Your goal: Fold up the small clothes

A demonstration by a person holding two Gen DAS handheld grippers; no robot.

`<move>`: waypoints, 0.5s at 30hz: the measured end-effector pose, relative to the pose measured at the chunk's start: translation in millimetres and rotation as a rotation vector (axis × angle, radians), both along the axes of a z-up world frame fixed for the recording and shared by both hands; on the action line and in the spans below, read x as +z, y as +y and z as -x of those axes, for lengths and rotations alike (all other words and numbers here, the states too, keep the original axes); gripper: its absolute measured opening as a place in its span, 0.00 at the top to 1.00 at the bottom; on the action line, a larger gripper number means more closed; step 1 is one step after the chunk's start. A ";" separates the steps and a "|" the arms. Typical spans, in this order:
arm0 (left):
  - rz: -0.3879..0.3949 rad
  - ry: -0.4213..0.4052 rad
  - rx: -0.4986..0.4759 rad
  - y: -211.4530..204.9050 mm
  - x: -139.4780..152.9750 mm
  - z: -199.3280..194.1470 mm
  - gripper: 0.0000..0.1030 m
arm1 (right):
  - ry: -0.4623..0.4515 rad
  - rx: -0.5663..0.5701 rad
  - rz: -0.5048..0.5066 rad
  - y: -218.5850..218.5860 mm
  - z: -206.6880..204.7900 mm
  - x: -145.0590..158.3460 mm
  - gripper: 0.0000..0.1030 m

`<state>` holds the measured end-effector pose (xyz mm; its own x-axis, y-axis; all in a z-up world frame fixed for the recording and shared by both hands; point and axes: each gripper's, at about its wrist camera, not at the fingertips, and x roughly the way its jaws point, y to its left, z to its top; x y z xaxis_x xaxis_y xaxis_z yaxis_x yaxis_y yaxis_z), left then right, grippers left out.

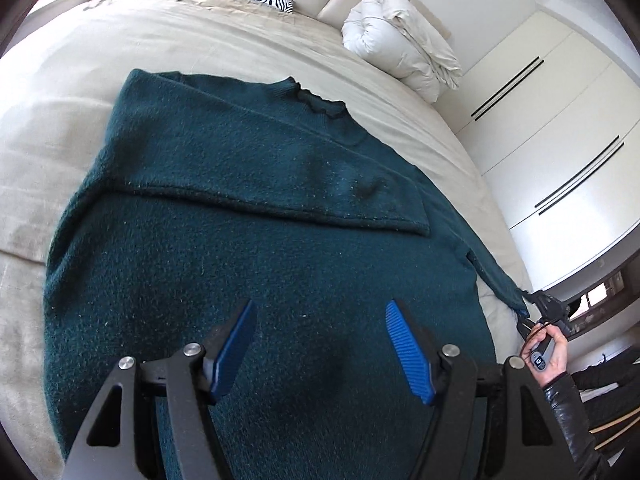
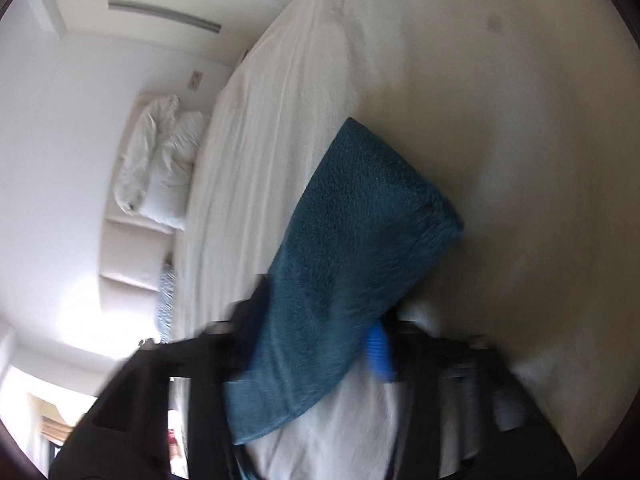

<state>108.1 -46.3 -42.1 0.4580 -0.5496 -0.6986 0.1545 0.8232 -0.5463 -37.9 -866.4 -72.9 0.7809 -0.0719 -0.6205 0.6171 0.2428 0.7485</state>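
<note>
While the sweater [image 1: 256,240] lies flat on the bed [image 1: 80,80], front or back up I cannot tell, one sleeve [image 1: 280,184] is already laid across the chest and the other sleeve [image 2: 352,240] stretches off to the side. Left gripper [image 1: 320,344] hovers over the lower body of the garment, its fingers [image 1: 408,352] spread and nothing between them; whether the tips touch the knit cannot be determined. Right gripper [image 2: 316,340] has its jaws closed down on the cuff end of the outstretched sleeve: the right wrist view, though blurred, shows knit passing between the blue pads, and the left wrist view shows the sleeve drawn taut towards that gripper at the bed's edge, a hand [image 1: 548,356] on its handle.

Judgement: the step in hand is the second sleeve fold. The next move calls for carrying the cuff inward over the chest to lie on or beside the first sleeve, kept low so the shoulder seam creases cleanly. The left gripper would best steady the body against dragging. Release only once the sleeve lies flat. A pillow [image 1: 400,40] sits well apart at the headboard.
</note>
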 end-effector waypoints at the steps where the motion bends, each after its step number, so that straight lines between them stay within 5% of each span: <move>1: 0.006 0.000 -0.002 0.7 -0.4 -0.5 0.32 | 0.015 0.018 0.030 2.4 -4.5 5.7 0.87; 7: 0.051 -0.006 0.000 4.2 4.8 -9.6 0.32 | 0.033 0.267 0.301 77.1 -58.5 73.5 0.90; 11: 0.114 -0.019 0.006 6.0 14.9 -20.8 0.32 | 0.062 0.563 0.574 188.8 -106.9 111.5 0.91; 15: 0.173 -0.004 0.016 3.9 15.0 -30.6 0.28 | 0.086 0.854 0.796 320.9 -135.9 110.6 0.91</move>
<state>138.7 -42.4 -27.2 0.4702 -0.6538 -0.5929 0.1442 0.7196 -0.6792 98.1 -545.6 37.6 0.7209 0.0642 -0.6901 0.0677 0.9844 0.1623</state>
